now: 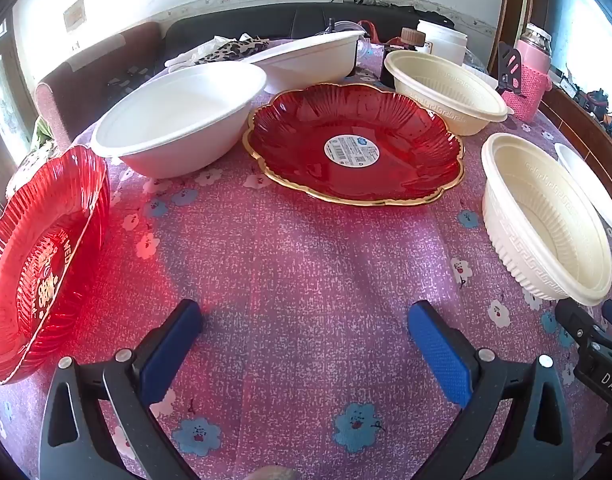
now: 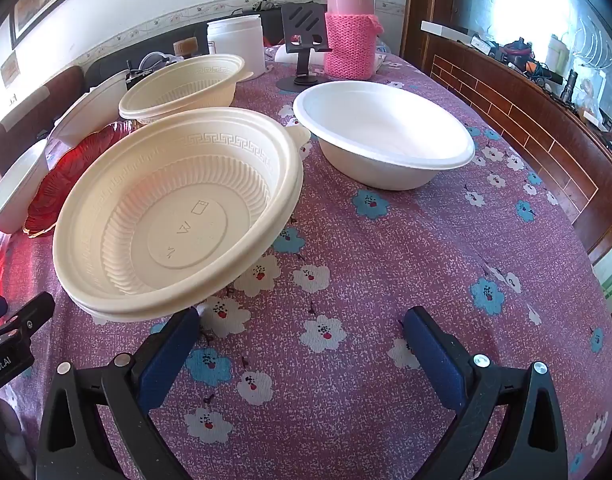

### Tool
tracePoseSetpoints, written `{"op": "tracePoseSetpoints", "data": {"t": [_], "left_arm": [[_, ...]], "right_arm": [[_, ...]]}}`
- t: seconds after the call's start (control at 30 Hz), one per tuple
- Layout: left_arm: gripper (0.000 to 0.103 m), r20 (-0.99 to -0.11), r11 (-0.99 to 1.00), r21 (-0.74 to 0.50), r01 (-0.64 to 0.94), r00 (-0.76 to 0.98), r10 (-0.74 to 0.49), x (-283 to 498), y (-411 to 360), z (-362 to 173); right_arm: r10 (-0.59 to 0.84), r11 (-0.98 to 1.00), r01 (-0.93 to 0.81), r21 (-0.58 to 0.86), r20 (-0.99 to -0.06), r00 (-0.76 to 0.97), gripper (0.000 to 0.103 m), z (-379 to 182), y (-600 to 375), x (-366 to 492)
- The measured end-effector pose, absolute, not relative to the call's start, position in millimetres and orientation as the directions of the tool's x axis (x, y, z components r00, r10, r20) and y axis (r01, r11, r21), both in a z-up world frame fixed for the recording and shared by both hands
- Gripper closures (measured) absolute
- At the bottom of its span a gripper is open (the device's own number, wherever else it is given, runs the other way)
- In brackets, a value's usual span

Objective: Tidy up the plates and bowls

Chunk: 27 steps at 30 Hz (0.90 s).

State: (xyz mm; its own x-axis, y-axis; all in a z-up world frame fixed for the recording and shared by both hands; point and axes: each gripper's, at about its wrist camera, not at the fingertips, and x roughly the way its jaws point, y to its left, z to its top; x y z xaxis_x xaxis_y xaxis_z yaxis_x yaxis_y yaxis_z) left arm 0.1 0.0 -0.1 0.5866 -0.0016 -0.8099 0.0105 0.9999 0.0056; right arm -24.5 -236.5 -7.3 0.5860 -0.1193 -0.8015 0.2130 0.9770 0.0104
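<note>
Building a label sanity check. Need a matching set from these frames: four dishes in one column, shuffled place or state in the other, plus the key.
Things:
1. gold-rimmed red plate
2. near cream bowl
3. clear red dish
4. white bowl

Places or states:
A. at the table's left edge, beside the left claw
B. round sticker at its centre
C. plain, smooth, right of the cream bowls
D. key-pattern band, rim just above the right claw's left finger

Pairs: 1-B, 2-D, 3-A, 4-C

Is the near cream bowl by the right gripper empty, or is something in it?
Empty. The right wrist view looks straight into the near cream bowl: its ribbed wall and embossed bottom are bare. It seems to sit nested in a second like bowl, judging by the doubled rim.
</note>
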Motion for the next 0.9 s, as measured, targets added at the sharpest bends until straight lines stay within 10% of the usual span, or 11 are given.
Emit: {"op": "tracePoseSetpoints", "data": {"t": [0.9], "left_arm": [[0.0,-0.808,1.0,0.004,-0.004,0.589,0.005,-2.0,3.2,-1.3]], "right_arm": [[-0.117,0.977,0.213,0.014,-0.8,0.588,0.001,-7.4,-236.5,-25.0]]}}
